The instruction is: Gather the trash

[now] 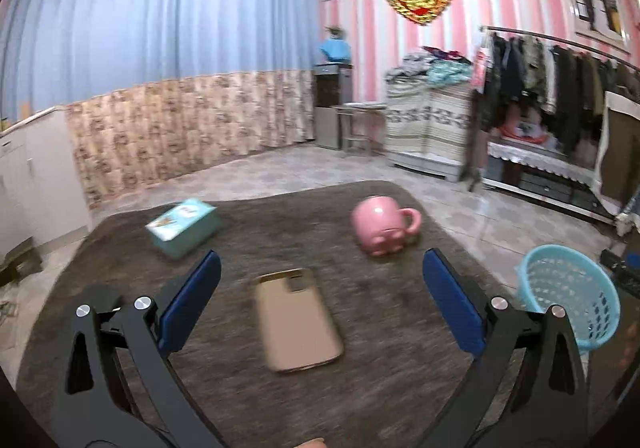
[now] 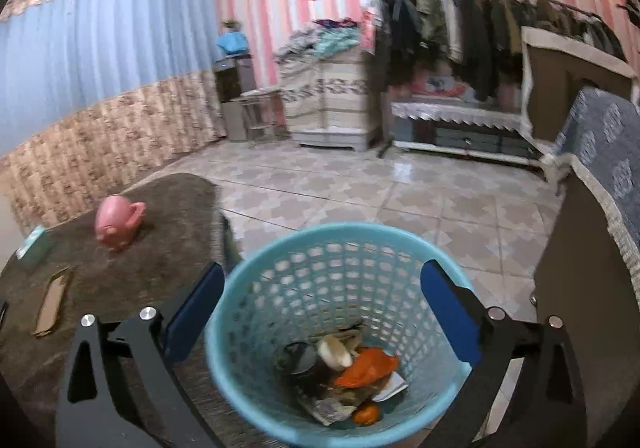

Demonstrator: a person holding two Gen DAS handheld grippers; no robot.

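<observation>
Hovering wide open and empty, the right hand-held gripper [image 2: 322, 312] frames a blue trash basket [image 2: 256, 332] holding orange peel [image 2: 366, 366] and scraps. The left hand-held gripper [image 1: 320, 298], also wide, hangs above a phone case [image 1: 298, 318] on the brown bench [image 1: 380, 368]; farther off sit a teal box [image 1: 182, 228] and overturned pink mug [image 1: 384, 226].

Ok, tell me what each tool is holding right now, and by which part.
Nothing is held. The left tool is open above the phone case on the table; the right tool is open over the blue basket.

left over table [image 1: 360, 388], right over basket [image 2: 248, 388]
</observation>
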